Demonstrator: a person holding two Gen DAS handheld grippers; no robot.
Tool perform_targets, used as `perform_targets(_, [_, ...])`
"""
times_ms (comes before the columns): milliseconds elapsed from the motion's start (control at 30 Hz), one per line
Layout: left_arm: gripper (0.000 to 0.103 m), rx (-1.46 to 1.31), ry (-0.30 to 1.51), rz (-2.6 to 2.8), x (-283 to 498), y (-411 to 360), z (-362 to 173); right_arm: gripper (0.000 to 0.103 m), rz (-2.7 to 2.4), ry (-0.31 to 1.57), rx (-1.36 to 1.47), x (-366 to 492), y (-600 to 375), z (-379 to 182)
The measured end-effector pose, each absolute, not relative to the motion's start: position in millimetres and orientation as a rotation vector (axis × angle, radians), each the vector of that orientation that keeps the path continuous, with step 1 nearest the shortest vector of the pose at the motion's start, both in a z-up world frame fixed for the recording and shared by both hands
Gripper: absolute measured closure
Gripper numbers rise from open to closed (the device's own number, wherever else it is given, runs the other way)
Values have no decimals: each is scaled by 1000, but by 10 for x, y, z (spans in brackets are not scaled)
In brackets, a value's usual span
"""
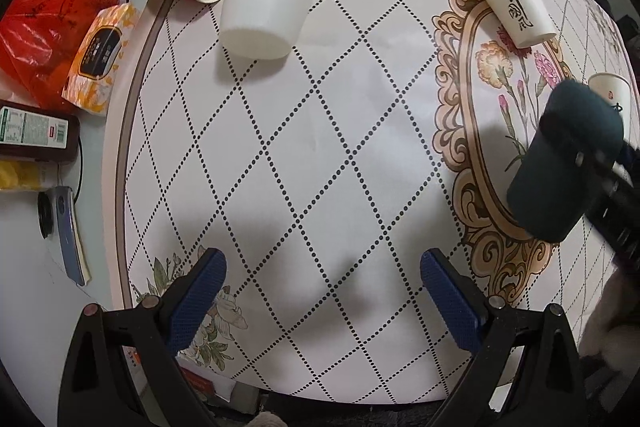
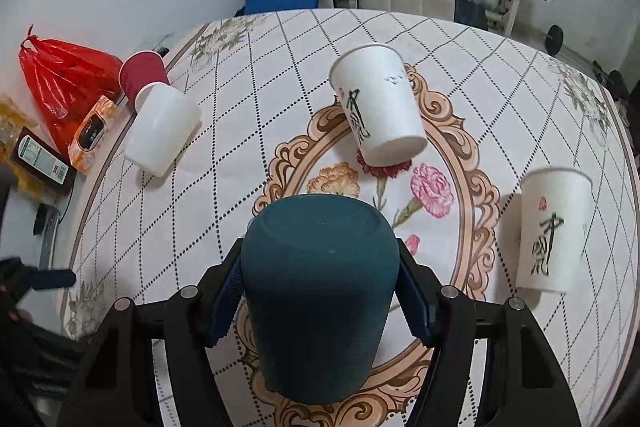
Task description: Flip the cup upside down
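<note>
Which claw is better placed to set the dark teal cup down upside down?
Right. The right claw already grips the dark teal cup by its sides, closed base facing away, above the table. The left claw is open with nothing between its fingers.

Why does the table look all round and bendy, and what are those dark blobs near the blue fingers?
Left wrist view: the fisheye lens bends the tablecloth grid into curves; the dark blobs are soft shadows between the left gripper fingers, and a pale sheen lies mid-cloth. Right wrist view: the same bulge curves the table edge, and the dark teal cup in the right gripper looms huge because it is close.
</note>
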State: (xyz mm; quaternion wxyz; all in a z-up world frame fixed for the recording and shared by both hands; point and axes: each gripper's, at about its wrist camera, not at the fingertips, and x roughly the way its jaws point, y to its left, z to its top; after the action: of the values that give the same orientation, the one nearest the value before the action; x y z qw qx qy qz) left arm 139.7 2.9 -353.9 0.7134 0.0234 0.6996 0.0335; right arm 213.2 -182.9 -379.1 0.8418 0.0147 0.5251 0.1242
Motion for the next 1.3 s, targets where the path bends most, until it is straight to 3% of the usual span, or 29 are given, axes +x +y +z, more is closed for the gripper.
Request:
perform_targets(333, [3, 71, 1554, 59, 1296, -47, -3529, 32, 287, 1026, -19, 1652, -1909, -3799])
perform_targets(833, [3, 113, 1515, -6, 1201, -186, -3405, 31, 207, 1069, -2, 1270, -2032, -3760])
perform_targets(900, [3, 120, 1500, -20, 1183, -203, -3352, 27, 185, 1074, -2, 1248, -2052, -3715])
perform_targets(967, [3, 122, 1481, -36, 1167, -214, -3292, 17, 170, 1088, 10, 1241, -2077, -3667])
perform_targets(1067, [3, 132, 1455, -54, 1131, -220, -3186, 15, 145, 1091, 49, 1204, -2127, -3517])
perform_targets(1133, [3, 147, 1428, -57, 1096, -223, -3092, 8, 118, 1093, 59, 1169, -2148, -3401])
perform_targets(1300, [3, 168, 1356, -85, 902, -264, -2653, 7, -13, 1134, 115, 948, -2257, -2988])
